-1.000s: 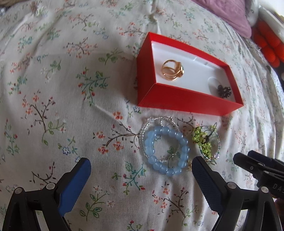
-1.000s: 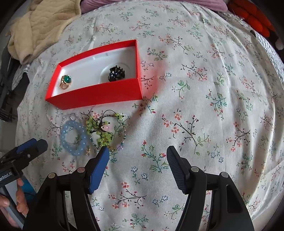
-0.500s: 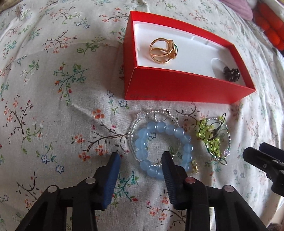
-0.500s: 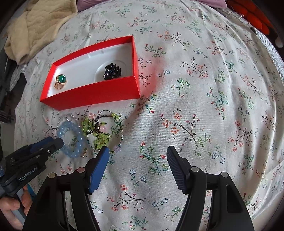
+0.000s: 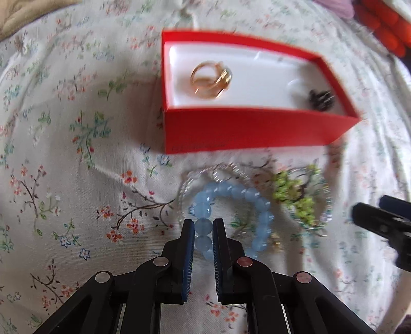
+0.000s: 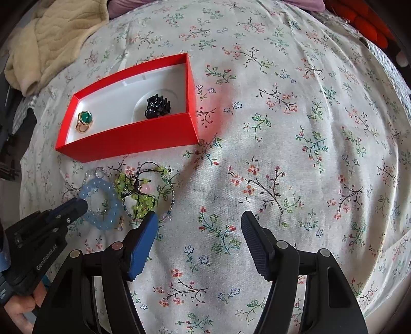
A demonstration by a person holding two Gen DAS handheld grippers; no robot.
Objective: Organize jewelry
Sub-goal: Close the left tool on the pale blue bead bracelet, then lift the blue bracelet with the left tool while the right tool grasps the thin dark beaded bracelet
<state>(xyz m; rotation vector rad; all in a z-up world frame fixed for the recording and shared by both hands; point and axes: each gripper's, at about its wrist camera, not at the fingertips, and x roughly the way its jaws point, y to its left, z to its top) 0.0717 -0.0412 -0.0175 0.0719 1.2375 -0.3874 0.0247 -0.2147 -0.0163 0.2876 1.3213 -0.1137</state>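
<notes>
A red box [image 5: 246, 133] [image 6: 133, 140] with a white lining holds a gold ring with a green stone [image 5: 210, 79] [image 6: 84, 120] and a black beaded piece [image 5: 321, 99] [image 6: 157, 105]. In front of it on the floral cloth lie a light blue bead bracelet [image 5: 251, 197] [image 6: 102, 203], a clear bead strand [image 5: 226, 168] and a green bead bracelet [image 5: 298, 195] [image 6: 141, 195]. My left gripper [image 5: 203, 226] [image 6: 77, 203] is shut on the blue bracelet's near side. My right gripper [image 6: 199, 231] is open and empty, right of the bracelets.
The floral cloth [image 6: 282, 128] covers a soft, rounded surface. A beige quilted blanket [image 6: 51, 33] lies at the far left. Orange-red items [image 5: 382, 28] [image 6: 364, 20] sit at the far right edge.
My left gripper has moved in onto the blue bracelet and its jaws have gone from wide open to closed on the beads. The right gripper has stayed open and almost still.
</notes>
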